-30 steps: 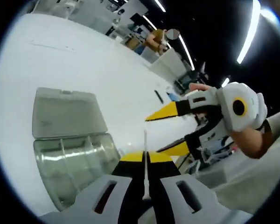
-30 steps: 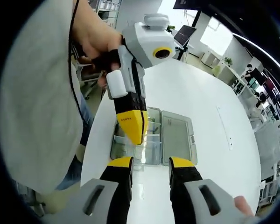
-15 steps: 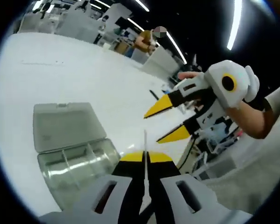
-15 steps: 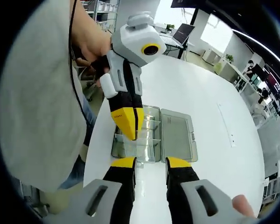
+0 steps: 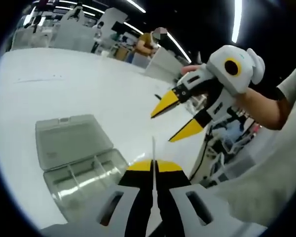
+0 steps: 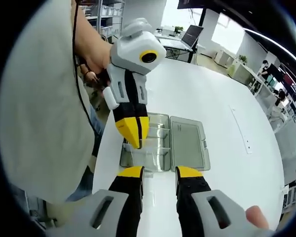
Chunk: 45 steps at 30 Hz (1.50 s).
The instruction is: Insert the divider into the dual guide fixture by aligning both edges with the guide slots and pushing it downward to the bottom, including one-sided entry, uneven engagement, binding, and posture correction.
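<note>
A clear plastic box (image 5: 87, 178) with inner guide walls lies on the white table (image 5: 64, 94), its lid (image 5: 69, 139) folded open flat beside it. My left gripper (image 5: 153, 166) is shut on a thin white divider (image 5: 153, 148), seen edge-on and sticking up past the yellow tips, above and to the right of the box. My right gripper (image 5: 180, 116) hovers higher to the right, jaws apart, holding nothing. In the right gripper view, my right gripper (image 6: 159, 172) stands open below the box (image 6: 158, 148), and the left gripper (image 6: 135, 134) hangs shut over the box's left end.
A person's pale sleeve and torso (image 6: 39, 108) fill the left side, close to the table edge (image 6: 102, 143). A small dark item (image 5: 159, 97) lies farther out on the table. Shelves and desks (image 6: 187, 34) stand beyond the table.
Both views have pulled back from the box, which looks smaller. In the left gripper view the right gripper has shifted upward. The left gripper still holds the divider.
</note>
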Motion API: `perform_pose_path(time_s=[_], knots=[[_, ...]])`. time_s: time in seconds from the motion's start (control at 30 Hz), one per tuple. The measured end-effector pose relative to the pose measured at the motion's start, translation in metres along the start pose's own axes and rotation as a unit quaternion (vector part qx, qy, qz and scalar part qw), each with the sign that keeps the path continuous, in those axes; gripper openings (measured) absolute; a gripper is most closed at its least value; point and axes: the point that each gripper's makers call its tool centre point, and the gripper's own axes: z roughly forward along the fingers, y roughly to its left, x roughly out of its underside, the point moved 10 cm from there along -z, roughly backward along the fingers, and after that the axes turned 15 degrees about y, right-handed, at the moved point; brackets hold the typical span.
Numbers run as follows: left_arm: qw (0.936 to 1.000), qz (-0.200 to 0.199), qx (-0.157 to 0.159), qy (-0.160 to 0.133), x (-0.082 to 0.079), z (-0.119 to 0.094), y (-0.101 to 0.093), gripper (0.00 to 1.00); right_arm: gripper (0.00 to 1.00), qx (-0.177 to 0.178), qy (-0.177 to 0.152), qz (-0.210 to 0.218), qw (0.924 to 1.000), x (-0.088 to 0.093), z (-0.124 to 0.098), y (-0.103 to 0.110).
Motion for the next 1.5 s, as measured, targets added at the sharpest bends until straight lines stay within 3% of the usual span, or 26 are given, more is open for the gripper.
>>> perform_pose_path(time_s=[0.7,1.5], knots=[[0.9976,0.068,-0.009,-0.003,0.003,0.000,-0.006,0.00,0.20,-0.065,-0.008,-0.018,0.9977,-0.007,-0.002,0.005],[0.9919,0.125,-0.020,-0.003,0.004,-0.002,-0.015,0.00,0.04,-0.098,-0.006,-0.038,0.9944,-0.017,0.001,0.010]])
